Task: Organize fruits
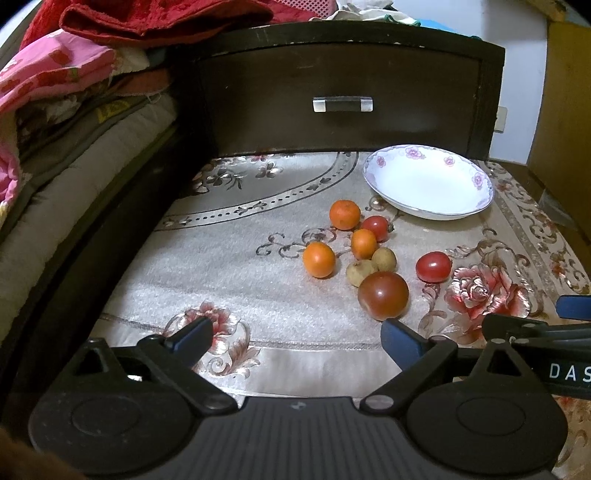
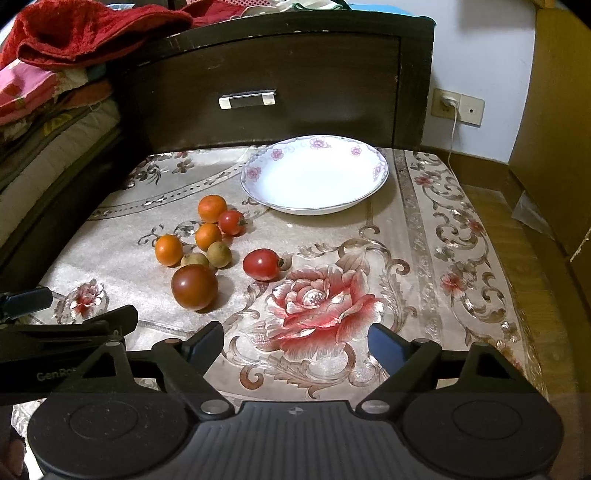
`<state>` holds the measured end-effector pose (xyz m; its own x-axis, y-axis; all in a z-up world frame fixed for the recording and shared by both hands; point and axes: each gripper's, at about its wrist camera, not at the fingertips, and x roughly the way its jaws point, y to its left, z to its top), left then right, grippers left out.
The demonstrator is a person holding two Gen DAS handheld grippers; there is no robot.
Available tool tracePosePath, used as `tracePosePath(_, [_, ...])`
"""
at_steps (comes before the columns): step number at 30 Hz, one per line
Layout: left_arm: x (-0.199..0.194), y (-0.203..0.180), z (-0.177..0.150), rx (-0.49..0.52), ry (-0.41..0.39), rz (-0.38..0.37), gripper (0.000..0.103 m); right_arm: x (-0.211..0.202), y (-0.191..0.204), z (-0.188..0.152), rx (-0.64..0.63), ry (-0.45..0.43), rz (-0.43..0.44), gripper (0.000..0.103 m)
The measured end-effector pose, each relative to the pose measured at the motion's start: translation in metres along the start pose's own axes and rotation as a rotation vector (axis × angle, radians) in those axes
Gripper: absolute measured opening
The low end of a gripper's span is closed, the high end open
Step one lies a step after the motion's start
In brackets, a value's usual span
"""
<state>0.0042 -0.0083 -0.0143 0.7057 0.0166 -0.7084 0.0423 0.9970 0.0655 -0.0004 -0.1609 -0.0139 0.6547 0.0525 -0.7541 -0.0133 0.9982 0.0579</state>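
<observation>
Several small fruits lie loose on a floral cloth: three orange ones (image 1: 319, 259) (image 2: 168, 250), two red tomatoes (image 1: 433, 266) (image 2: 261, 264), two tan longans (image 1: 361, 272) (image 2: 219, 254) and a large dark red tomato (image 1: 383, 295) (image 2: 194, 287). An empty white plate (image 1: 428, 181) (image 2: 314, 173) with pink flowers stands behind them. My left gripper (image 1: 299, 338) is open and empty, just short of the dark tomato. My right gripper (image 2: 297, 345) is open and empty over the rose pattern, right of the fruits.
A dark wooden drawer front (image 1: 343, 103) (image 2: 247, 99) with a metal handle stands behind the cloth. Folded bedding and a red towel (image 1: 147, 18) are piled at the left. A wall socket (image 2: 458, 105) and a cardboard box (image 2: 554, 110) are at the right.
</observation>
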Motion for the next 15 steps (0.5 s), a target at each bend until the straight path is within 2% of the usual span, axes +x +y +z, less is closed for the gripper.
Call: tracePosePath(15, [-0.008, -0.007, 0.0036, 0.028, -0.029, 0.003, 0.098, -0.0076, 0.0003, 0.0023, -0.012, -0.019, 0.017, 0.071])
